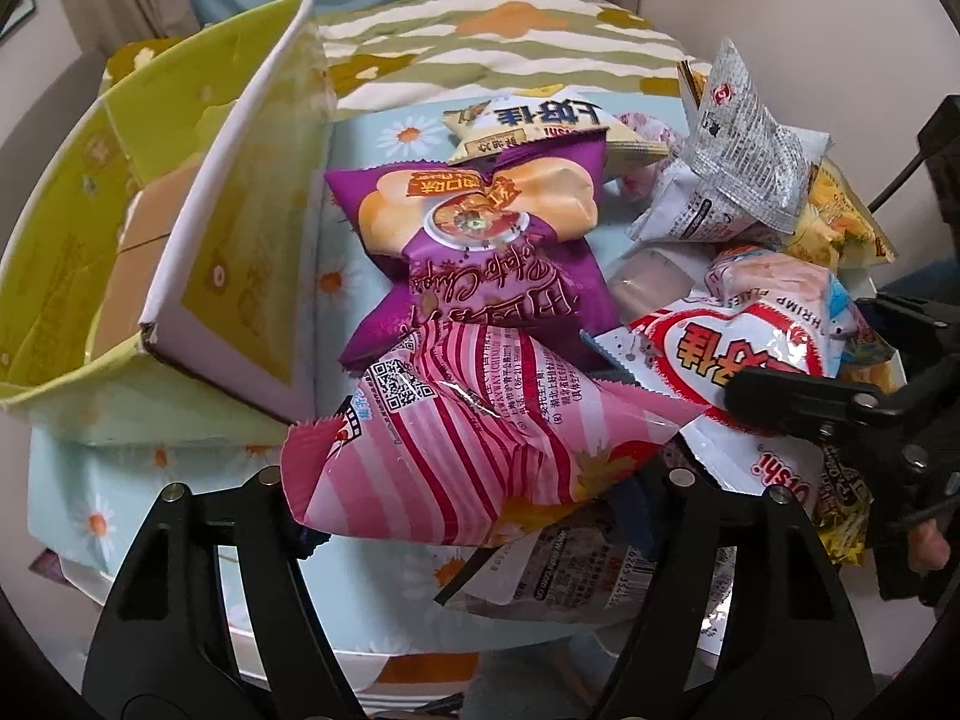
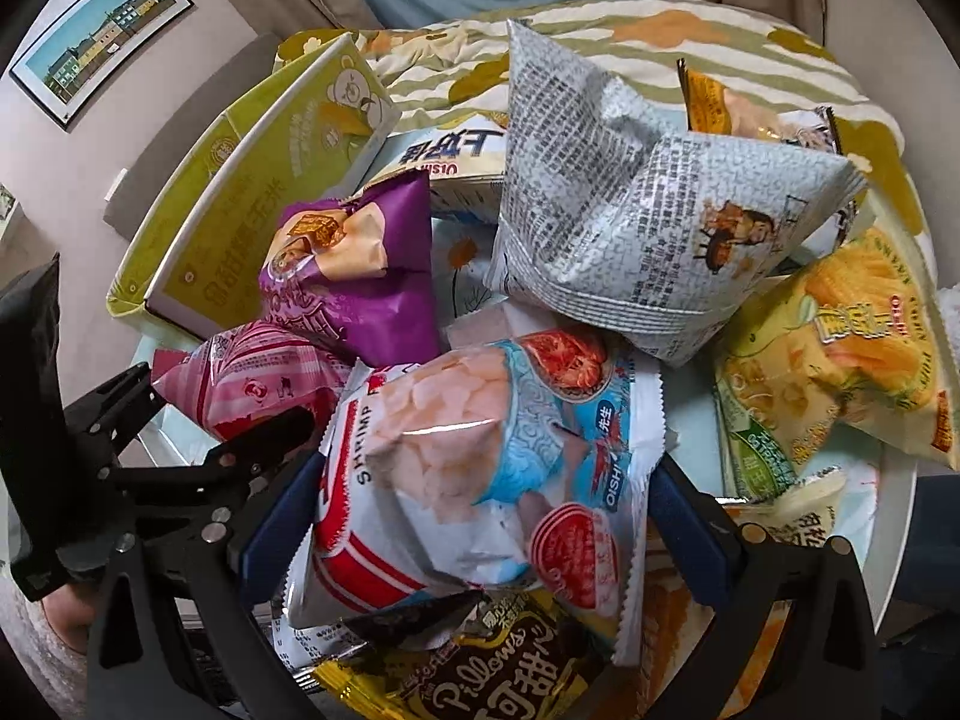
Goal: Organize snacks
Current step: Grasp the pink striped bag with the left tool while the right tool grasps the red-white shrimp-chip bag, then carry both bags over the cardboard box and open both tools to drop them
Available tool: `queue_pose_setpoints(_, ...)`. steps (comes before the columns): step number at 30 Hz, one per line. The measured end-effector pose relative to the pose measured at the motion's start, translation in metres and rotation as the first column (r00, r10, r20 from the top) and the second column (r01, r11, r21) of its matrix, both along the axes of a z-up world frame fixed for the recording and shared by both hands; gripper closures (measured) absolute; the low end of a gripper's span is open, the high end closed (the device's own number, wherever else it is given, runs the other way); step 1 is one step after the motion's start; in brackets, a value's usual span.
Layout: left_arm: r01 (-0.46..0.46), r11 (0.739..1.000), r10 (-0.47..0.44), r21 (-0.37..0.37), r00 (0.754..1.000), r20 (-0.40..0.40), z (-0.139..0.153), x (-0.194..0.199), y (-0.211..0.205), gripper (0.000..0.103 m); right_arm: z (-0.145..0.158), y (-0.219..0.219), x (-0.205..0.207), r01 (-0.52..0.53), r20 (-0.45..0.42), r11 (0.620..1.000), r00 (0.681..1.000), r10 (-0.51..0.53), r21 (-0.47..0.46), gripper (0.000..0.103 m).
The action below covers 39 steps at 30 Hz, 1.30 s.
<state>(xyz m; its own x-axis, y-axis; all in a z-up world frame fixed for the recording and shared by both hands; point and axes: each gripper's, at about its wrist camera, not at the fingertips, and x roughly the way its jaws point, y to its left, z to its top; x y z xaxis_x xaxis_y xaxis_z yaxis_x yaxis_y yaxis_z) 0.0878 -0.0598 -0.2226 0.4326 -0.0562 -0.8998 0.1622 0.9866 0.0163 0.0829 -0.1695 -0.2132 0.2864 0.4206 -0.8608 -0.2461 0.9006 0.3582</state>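
My left gripper (image 1: 474, 498) is shut on a pink striped snack bag (image 1: 468, 438), held just above the table. My right gripper (image 2: 480, 504) is shut on a white and blue shrimp flakes bag (image 2: 480, 456). A purple chip bag (image 1: 480, 252) lies behind the pink one and also shows in the right wrist view (image 2: 360, 276). An open yellow-green cardboard box (image 1: 120, 210) stands at the left, its flap (image 1: 240, 228) raised. The right gripper's finger (image 1: 810, 408) shows at the right of the left wrist view.
A pile of snack bags covers the round table (image 1: 336, 276): a grey printed bag (image 2: 648, 210), a yellow corn snack bag (image 2: 840, 360), a dark Pillows bag (image 2: 480, 672) and a cream bag (image 1: 540, 126). A striped bedspread (image 1: 510, 42) lies behind.
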Motion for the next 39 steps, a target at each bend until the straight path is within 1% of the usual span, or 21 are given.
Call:
queue_pose_setpoints(5,0.003,1.000,-0.004,0.027,1.000,0.024,0.008,-0.007,-0.003,0.030,-0.005,0.003,0.011,-0.006,-0.014,1.000,1.000,0.006,-0.004,0.001)
queue_pose_setpoints(8,0.003,0.999,-0.004,0.033,0.999,0.032,0.012,-0.009,-0.004,0.030,-0.004,0.008,0.011,-0.014,-0.011,1.000,1.000,0.014,-0.008,0.013)
queue_pose_setpoints(11,0.005,0.999,-0.006,0.038,0.999,0.041,0.015,-0.015,-0.004,0.030,-0.001,0.010,0.008,-0.016,0.003,1.000,1.000,0.016,-0.024,0.019)
queue_pose_setpoints(12,0.005,0.999,-0.006,0.037,0.999,0.044,0.016,-0.016,-0.005,0.030,0.000,0.010,0.007,-0.019,0.006,1.000,1.000,0.019,-0.025,0.023)
queue_pose_setpoints(15,0.004,0.999,-0.006,0.039,0.999,0.052,0.021,-0.020,-0.006,0.030,0.004,0.013,0.001,-0.033,0.029,0.999,0.999,0.034,-0.036,0.029)
queue_pose_setpoints(17,0.003,0.999,-0.005,0.038,0.998,0.058,0.024,-0.021,-0.006,0.030,0.006,0.015,0.000,-0.034,0.038,0.998,0.999,0.036,-0.046,0.030)
queue_pose_setpoints(23,0.004,0.999,-0.008,0.039,0.996,0.086,0.042,-0.028,-0.004,0.030,0.016,0.015,-0.005,-0.018,0.047,1.000,0.999,0.019,-0.019,0.032)
queue_pose_setpoints(26,-0.004,0.999,0.001,0.034,0.995,0.103,0.056,-0.033,-0.002,0.030,0.024,0.014,-0.011,-0.014,0.058,1.000,0.998,0.015,-0.009,0.032)
queue_pose_setpoints(31,-0.041,0.999,0.036,0.028,0.986,0.165,0.089,-0.041,0.004,0.030,0.050,0.015,-0.021,-0.020,0.107,1.000,0.994,0.018,0.018,0.033)
queue_pose_setpoints(37,-0.101,0.993,0.112,-0.064,0.971,0.210,0.128,-0.038,0.027,0.030,0.090,0.029,-0.023,-0.075,0.197,0.997,0.978,0.068,0.029,0.033)
queue_pose_setpoints(39,-0.114,0.990,0.129,-0.079,0.963,0.235,0.145,-0.033,0.035,0.030,0.105,0.036,-0.021,-0.089,0.231,0.996,0.969,0.082,0.020,0.033)
